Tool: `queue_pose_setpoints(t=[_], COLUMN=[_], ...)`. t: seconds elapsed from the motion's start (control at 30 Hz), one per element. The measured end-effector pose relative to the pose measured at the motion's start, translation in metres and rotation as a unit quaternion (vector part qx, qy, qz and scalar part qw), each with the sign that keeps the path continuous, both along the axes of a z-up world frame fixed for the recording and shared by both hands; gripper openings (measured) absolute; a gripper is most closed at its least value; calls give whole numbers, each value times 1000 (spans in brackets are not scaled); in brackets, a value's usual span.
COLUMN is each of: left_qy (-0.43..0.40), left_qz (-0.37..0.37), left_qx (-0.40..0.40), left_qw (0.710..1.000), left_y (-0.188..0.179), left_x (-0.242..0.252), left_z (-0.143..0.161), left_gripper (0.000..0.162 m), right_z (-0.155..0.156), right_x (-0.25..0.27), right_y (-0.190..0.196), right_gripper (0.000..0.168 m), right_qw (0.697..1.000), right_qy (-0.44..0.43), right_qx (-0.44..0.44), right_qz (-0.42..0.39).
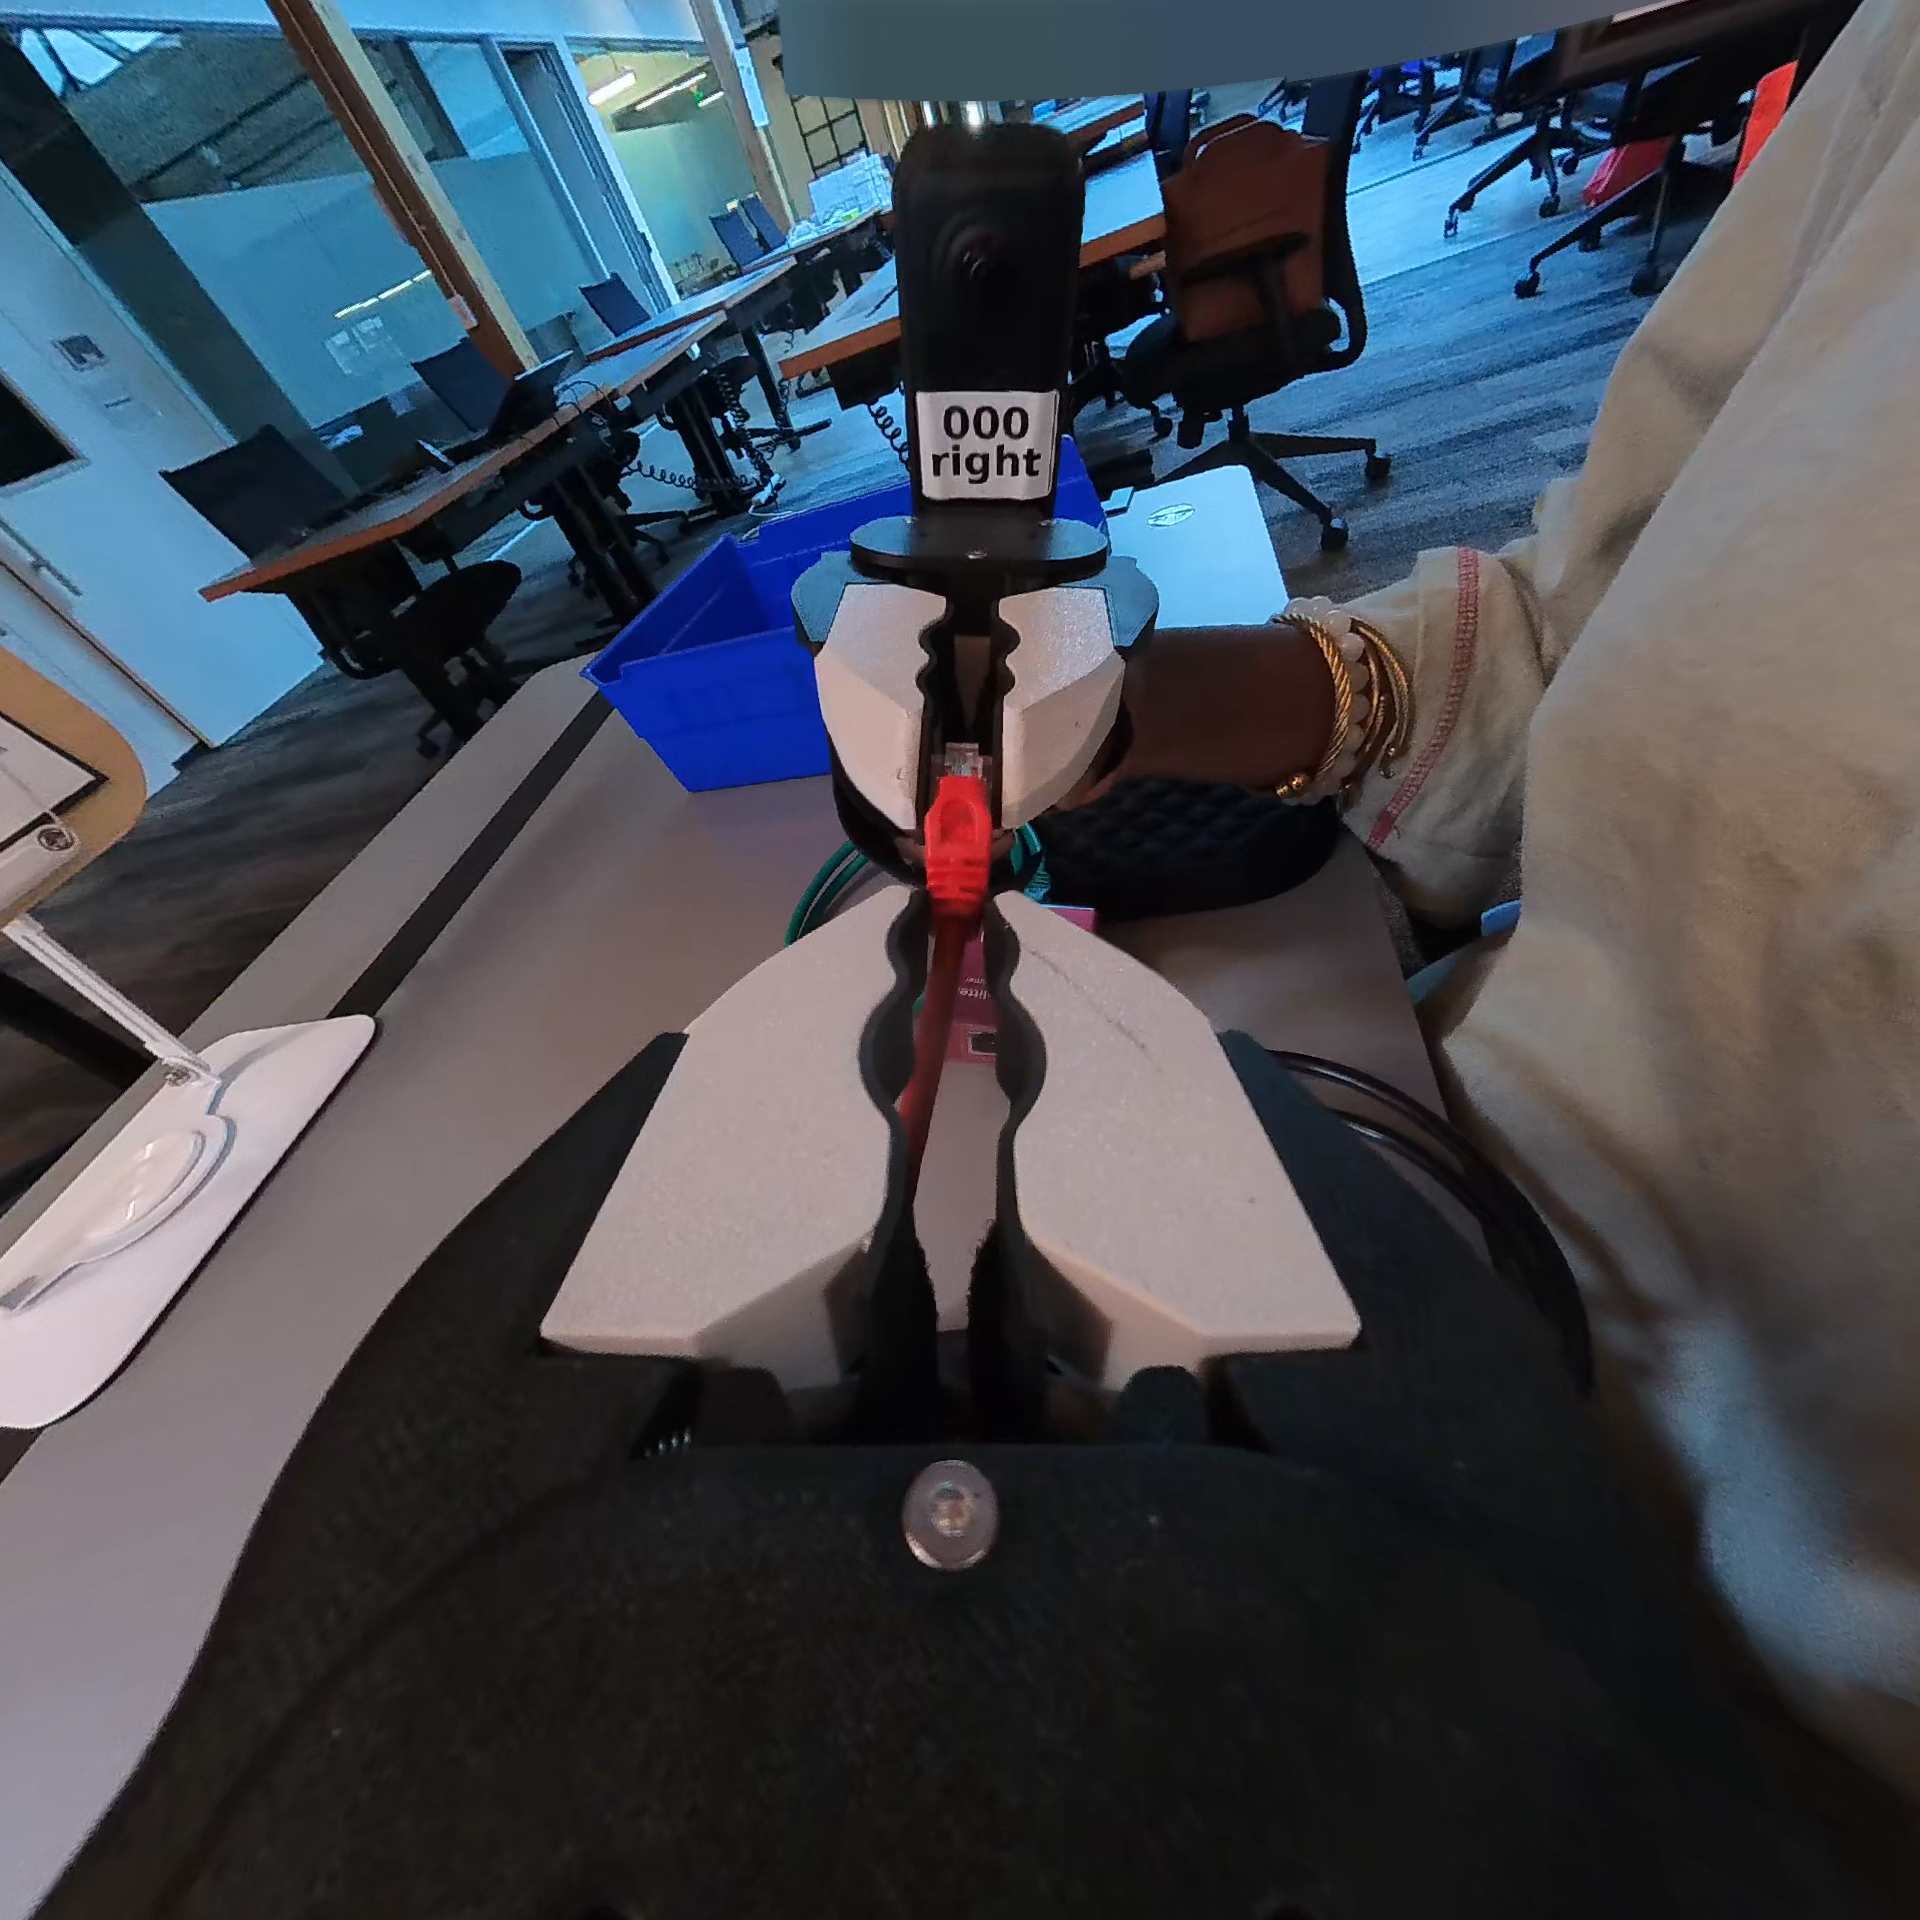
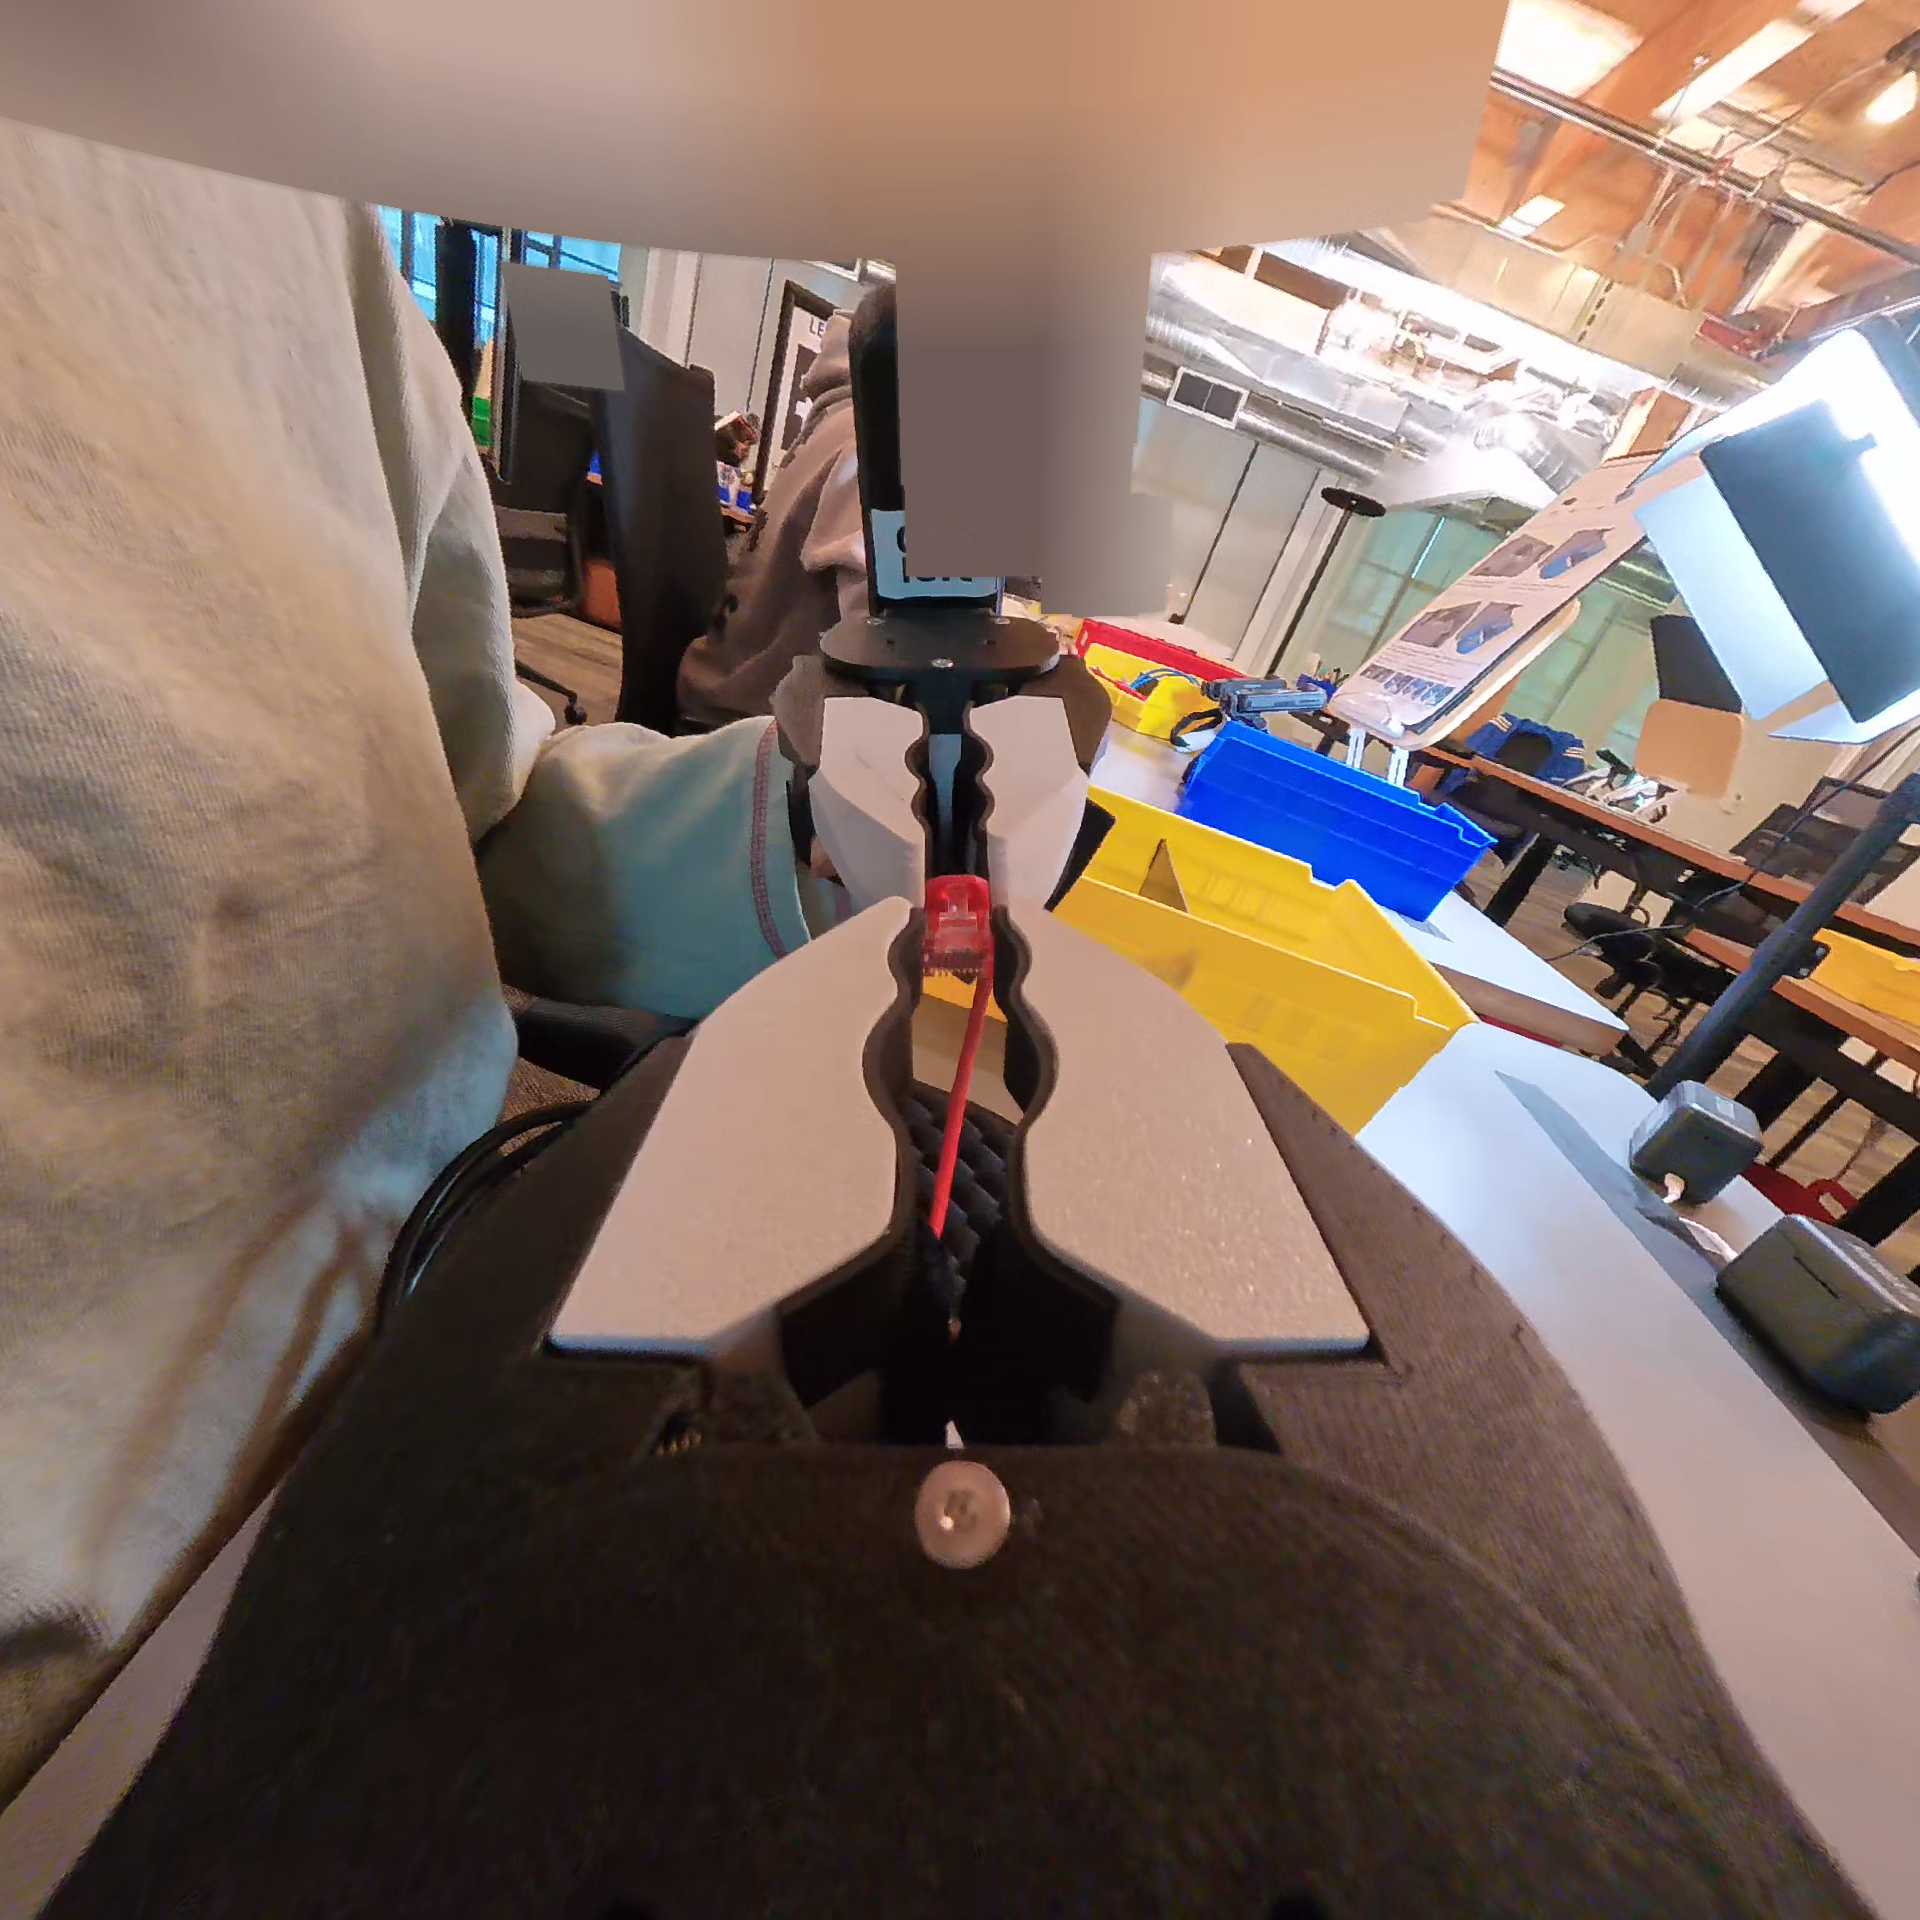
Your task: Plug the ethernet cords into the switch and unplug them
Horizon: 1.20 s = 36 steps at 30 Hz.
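A red ethernet cord's plug (image 1: pixel 954 836) hangs in the air between my two grippers, which face each other tip to tip. My left gripper (image 1: pixel 951 909) is shut on the red boot, and the red cable (image 1: pixel 920 1081) drops down between its fingers. My right gripper (image 1: pixel 959 795) is shut on the clear tip of the plug. In the right wrist view the plug (image 2: pixel 954 920) sits between the right gripper's (image 2: pixel 956 935) fingertips, with the left gripper (image 2: pixel 954 868) just beyond. A pink box (image 1: pixel 979 1003) with a port lies on the table below, mostly hidden. A green cord (image 1: pixel 821 883) coils behind.
A blue bin (image 1: pixel 707 675) and a black quilted pad (image 1: pixel 1174 842) sit on the grey table (image 1: pixel 623 883). A white stand base (image 1: pixel 156 1164) is at the left. A yellow bin (image 2: pixel 1247 966), a blue bin (image 2: pixel 1330 810) and two dark adapters (image 2: pixel 1829 1320) lie to the right. The person's sleeves flank both views. My left and right fingertips are right by each other.
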<state>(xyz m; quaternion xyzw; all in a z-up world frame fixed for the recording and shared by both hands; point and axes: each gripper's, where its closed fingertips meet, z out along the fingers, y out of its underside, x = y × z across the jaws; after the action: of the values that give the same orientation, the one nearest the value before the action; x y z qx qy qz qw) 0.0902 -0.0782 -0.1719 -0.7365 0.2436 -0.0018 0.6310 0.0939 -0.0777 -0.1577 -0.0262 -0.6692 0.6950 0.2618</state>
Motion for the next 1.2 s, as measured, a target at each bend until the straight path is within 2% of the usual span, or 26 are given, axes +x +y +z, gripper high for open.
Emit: queue_pose_setpoints(t=[0.33, 0.47, 0.5, 0.53, 0.6, 0.67, 0.77, 0.9, 0.93, 1.0, 1.07, 1.13, 1.2], left_qy=[-19, -4, 11, 29, 59, 70, 118, 176, 203, 234, 264, 280, 267], left_qz=[-2, 17, 30, 50, 73, 81, 106, 128, 152, 185, 201, 203, 174], left_qx=[1, -35, -48, -59, -81, -91, -107, -102, -95, -87, -83, -103, -129], left_qw=[1000, 999, 998, 997, 992, 990, 982, 971, 963, 950, 940, 933, 939], left_y=[2, 2, 1, -1, -6, -9, -9, -6, -8, -16, -23, -25, -17], left_x=[2, -4, -8, -15, -26, -31, -41, -50, -62, -84, -100, -105, -92], left_z=[-2, -9, -10, -11, -11, -8, -9, 1, 10, 32, 49, 48, 27], left_gripper=[10, 9, 9, 9, 9, 9, 10, 10, 10, 10, 10, 10, 10], right_z=[-3, -10, -13, -16, -38, -71, -118, -160, -163, -160, -161, -159, -155], right_x=[1, -3, -5, -7, -8, -5, 6, 6, 4, 2, 2, 0, 0], right_y=[1, 4, 8, 14, 35, 59, 81, 93, 94, 87, 87, 87, 85], right_gripper=[13, 13, 20, 41, 66, 82, 93, 91, 84, 70, 70, 70, 70], right_qw=[1000, 999, 998, 995, 976, 932, 859, 808, 810, 831, 832, 838, 849], right_qy=[-6, -28, -37, -50, -105, -173, -252, -265, -257, -250, -241, -228, -226], right_qx=[-6, 21, 41, 66, 163, 279, 405, 484, 486, 458, 460, 456, 439], right_qz=[1, -18, -33, -54, -101, -152, -187, -205, -206, -193, -192, -194, -190])
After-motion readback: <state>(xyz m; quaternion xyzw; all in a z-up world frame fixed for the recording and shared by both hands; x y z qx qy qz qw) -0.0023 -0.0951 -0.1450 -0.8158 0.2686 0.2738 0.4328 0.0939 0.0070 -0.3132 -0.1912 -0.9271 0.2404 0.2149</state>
